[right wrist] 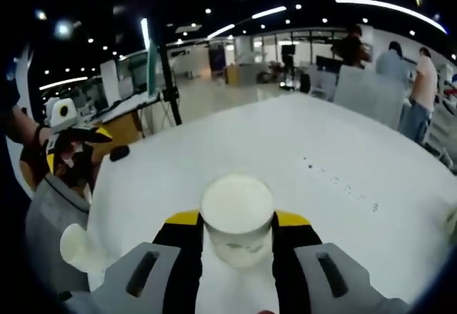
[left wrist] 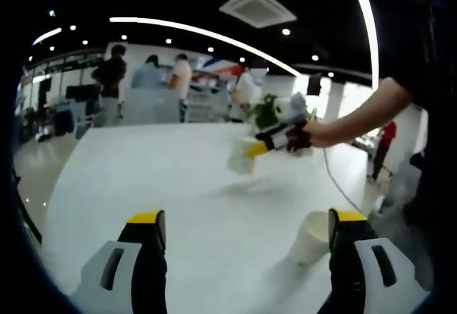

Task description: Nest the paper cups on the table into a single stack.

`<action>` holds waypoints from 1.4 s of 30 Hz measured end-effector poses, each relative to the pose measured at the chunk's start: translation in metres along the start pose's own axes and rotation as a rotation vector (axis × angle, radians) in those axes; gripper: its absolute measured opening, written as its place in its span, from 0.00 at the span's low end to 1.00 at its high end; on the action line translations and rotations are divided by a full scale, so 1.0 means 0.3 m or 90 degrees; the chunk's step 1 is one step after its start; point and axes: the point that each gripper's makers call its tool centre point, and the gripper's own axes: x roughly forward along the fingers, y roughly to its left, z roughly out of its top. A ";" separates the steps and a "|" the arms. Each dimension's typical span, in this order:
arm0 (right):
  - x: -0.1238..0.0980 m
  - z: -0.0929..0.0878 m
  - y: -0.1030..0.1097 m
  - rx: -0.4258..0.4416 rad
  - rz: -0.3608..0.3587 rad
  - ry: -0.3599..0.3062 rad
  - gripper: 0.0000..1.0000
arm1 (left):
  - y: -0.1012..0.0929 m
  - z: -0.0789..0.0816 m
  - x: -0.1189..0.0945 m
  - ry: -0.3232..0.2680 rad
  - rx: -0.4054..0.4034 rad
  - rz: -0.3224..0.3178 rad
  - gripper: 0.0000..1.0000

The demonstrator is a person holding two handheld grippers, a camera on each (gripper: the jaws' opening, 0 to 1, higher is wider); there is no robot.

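Observation:
In the right gripper view my right gripper (right wrist: 238, 221) is shut on a white paper cup (right wrist: 237, 201), its round end facing the camera, held above the white table (right wrist: 300, 143). The left gripper view shows that gripper (left wrist: 275, 140) coming in from the right with the blurred cup (left wrist: 241, 160) above the table (left wrist: 157, 178). My left gripper (left wrist: 248, 246) stands wide open low over the table with nothing between its fingers. A second white cup (left wrist: 310, 239) sits on the table just inside its right finger (left wrist: 348, 250). The same cup (right wrist: 81, 250) and the left gripper (right wrist: 75, 150) appear at lower left.
Several people (left wrist: 153, 78) stand by desks beyond the table's far edge. A thin cable (left wrist: 335, 185) runs over the table's right side. A dark tripod pole (right wrist: 168, 78) rises past the table, and a row of small dark marks (right wrist: 335, 178) lies on its surface.

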 end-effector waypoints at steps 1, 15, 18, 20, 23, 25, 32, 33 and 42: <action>-0.010 0.000 0.004 0.001 -0.001 -0.003 0.34 | -0.005 0.005 0.003 -0.001 0.002 -0.002 0.93; -0.178 -0.017 0.091 -0.001 -0.007 -0.028 0.34 | -0.059 0.033 0.005 0.000 0.014 -0.022 0.93; -0.205 -0.019 0.109 -0.003 -0.008 -0.030 0.34 | -0.069 0.033 0.002 -0.001 0.013 -0.025 0.92; -0.220 -0.015 0.119 -0.003 -0.008 -0.034 0.34 | -0.075 0.036 0.001 -0.001 0.014 -0.028 0.92; -0.243 -0.001 0.137 -0.003 -0.010 -0.043 0.34 | -0.080 0.040 0.000 0.000 0.016 -0.032 0.92; -0.257 0.007 0.148 -0.003 -0.012 -0.048 0.34 | -0.082 0.045 0.000 -0.001 0.015 -0.034 0.92; -0.295 0.035 0.191 -0.003 -0.011 -0.065 0.34 | -0.093 0.062 0.008 -0.002 0.020 -0.043 0.92; -0.301 0.038 0.201 -0.008 -0.009 -0.065 0.34 | -0.092 0.060 0.011 -0.003 0.019 -0.044 0.92; -0.355 0.064 0.267 -0.006 -0.004 -0.091 0.34 | -0.107 0.061 0.023 0.001 0.022 -0.053 0.92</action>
